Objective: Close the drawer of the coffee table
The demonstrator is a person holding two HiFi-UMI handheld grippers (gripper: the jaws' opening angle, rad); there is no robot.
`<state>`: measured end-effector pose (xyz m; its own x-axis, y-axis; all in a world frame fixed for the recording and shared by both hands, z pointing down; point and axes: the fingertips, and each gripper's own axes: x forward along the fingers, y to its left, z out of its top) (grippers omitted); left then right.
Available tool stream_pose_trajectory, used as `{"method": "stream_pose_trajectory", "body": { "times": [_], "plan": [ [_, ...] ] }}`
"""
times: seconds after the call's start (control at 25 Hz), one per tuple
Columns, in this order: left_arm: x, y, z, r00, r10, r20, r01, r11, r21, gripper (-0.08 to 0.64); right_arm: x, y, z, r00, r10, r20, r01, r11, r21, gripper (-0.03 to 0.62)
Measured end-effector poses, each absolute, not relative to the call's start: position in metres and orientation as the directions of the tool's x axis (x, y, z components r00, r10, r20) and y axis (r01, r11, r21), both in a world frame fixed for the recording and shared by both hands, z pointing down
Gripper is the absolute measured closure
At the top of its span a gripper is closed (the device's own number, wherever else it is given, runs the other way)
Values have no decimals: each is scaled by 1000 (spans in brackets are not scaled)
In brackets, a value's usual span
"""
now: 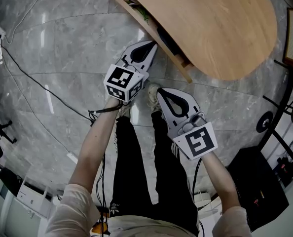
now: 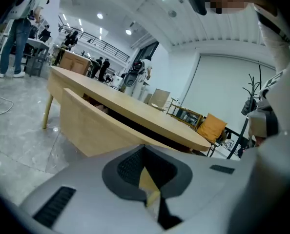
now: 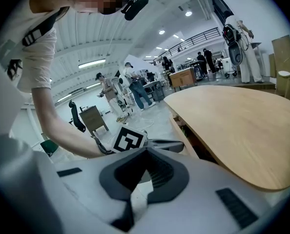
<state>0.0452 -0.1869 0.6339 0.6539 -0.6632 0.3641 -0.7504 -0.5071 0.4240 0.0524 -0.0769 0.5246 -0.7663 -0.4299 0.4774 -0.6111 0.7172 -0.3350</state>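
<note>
The drawer [image 1: 131, 15] stands pulled out from under the oval wooden surface [image 1: 210, 28] of the coffee table, its front panel well clear of the surface's edge, so the closing is judged barely begun. The left tongs [image 1: 153, 47] are shut on nothing, with their tips at the outer face of the drawer front, apparently touching it. This looks like the set-up for a push. The next move likely calls for a steady shove straight along the drawer's run toward the surface, with the contact kept square so the panel does not skew. The right tongs [image 1: 160, 92] hang on the person's side of the drawer, apart from it, also closed and empty. The head view alone gives the layout from above, with both tongs and how far the drawer sticks out. The left gripper view shows the drawer's [image 2: 93, 130] front face filling the space just past the closed left tongs' [image 2: 145, 147] tips, with a dark gap under the surface [image 2: 135, 112]. The right gripper view, past the right tongs' [image 3: 145, 150] own tips, catches the left tongs [image 3: 169, 144] side-on, reaching toward the drawer [image 3: 180, 129].
</note>
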Motion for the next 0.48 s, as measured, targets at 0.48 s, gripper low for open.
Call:
{"method": "stream_pose_trajectory", "body": {
  "times": [0.48],
  "plan": [
    [79, -223, 631, 699, -639, 322, -715, -634, 295, 554, 41, -88, 495, -800, -440, 408, -589, 705, -395, 586]
  ]
}}
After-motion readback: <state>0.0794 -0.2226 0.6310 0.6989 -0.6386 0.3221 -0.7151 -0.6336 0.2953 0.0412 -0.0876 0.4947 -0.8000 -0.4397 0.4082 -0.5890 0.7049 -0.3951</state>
